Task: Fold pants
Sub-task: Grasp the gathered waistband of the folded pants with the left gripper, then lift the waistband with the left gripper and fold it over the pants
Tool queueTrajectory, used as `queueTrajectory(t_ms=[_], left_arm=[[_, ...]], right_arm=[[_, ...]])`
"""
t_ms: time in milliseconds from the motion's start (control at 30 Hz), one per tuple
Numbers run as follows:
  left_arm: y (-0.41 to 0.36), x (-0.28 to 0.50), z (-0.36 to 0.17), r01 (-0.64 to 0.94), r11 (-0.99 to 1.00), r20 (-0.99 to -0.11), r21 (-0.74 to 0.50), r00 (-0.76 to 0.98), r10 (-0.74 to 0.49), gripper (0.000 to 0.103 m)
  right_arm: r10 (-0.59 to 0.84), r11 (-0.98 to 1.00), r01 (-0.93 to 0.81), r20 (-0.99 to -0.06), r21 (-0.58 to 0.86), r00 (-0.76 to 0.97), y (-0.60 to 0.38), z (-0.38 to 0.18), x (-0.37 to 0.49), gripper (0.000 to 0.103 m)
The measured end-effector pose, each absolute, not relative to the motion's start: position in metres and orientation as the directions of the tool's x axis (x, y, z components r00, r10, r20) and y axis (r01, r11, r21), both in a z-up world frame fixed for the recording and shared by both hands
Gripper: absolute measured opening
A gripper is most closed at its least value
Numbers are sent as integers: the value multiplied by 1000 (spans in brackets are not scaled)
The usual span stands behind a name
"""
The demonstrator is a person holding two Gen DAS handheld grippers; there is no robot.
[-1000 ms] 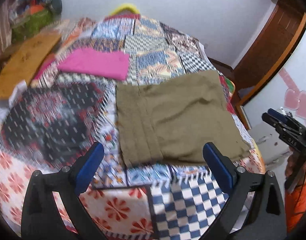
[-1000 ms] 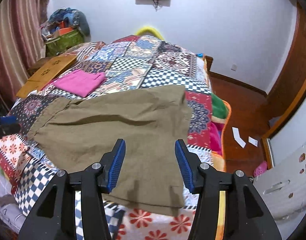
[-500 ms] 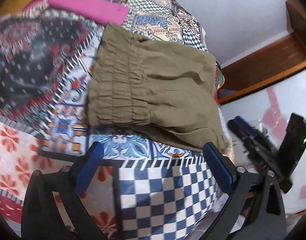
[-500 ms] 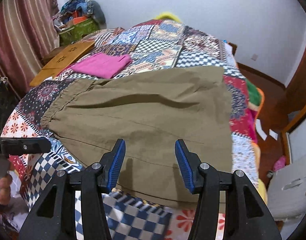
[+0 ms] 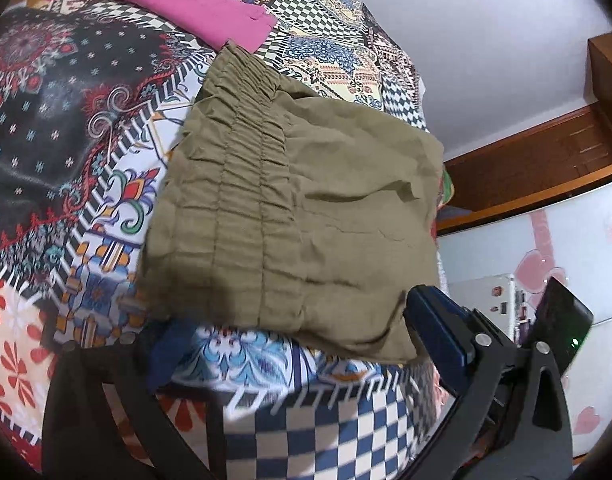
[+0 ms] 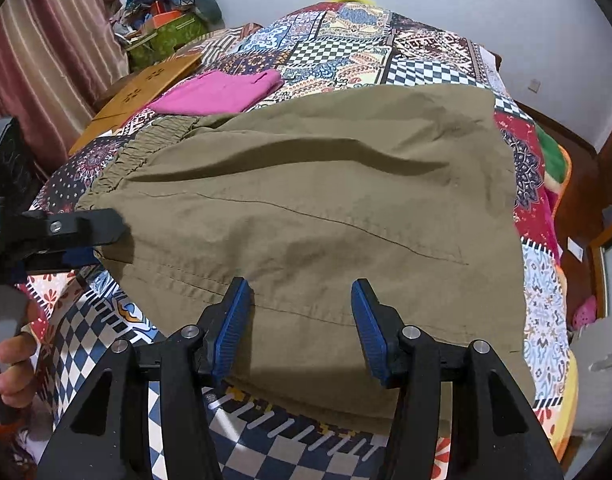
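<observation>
Left wrist view: left gripper [image 5: 301, 344] has its jaws spread wide, nothing between them. Blue ribbed pads on black plastic arms; left pad blurred. Olive pants [image 5: 297, 216] lie folded directly ahead of the fingers, near hem just past the pads, not touched. Fabric is thin woven cloth, lightly creased; the elasticated waistband shows as rows of gathered ridges on the left half. Pants rest on a patchwork quilt [image 5: 85, 128] of checker, floral and mandala prints. Folded magenta cloth [image 5: 193, 4] lies flat beyond the pants, up and left.

Right wrist view: right gripper [image 6: 301, 320] is partly open, empty; both pads hover over the near hem of the pants [image 6: 314, 208], contact not determinable. A stitched seam line runs across the cloth. Left gripper's black arm [image 6: 65, 228] sits at the waistband corner, left. Far left beyond the bed, a green box [image 6: 165, 36] holds mixed items, indistinct.
</observation>
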State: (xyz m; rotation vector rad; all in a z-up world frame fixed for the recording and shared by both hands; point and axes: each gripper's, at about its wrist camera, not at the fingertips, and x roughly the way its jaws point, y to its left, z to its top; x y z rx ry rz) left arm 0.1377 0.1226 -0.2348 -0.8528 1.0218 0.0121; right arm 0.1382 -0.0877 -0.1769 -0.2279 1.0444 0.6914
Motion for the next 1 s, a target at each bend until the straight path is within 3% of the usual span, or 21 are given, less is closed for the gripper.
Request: queueTrajectory(t_ms=[367, 500, 700, 1000], left_arm=[[132, 171, -246, -457, 651, -768, -606, 549, -330, 101], [129, 175, -246, -481, 693, -807, -537, 532, -256, 80], [137, 166, -243, -492, 688, -798, -534, 561, -219, 52], [120, 155, -213, -426, 802, -789, -418, 608, -89, 42]], right_arm=[[418, 762, -631, -854, 144, 309, -86, -180, 139, 50], [418, 763, -630, -854, 146, 308, -87, -181, 140, 51], [414, 764, -629, -856, 143, 309, -86, -181, 140, 52], [398, 771, -623, -861, 128, 316, -89, -180, 142, 60]])
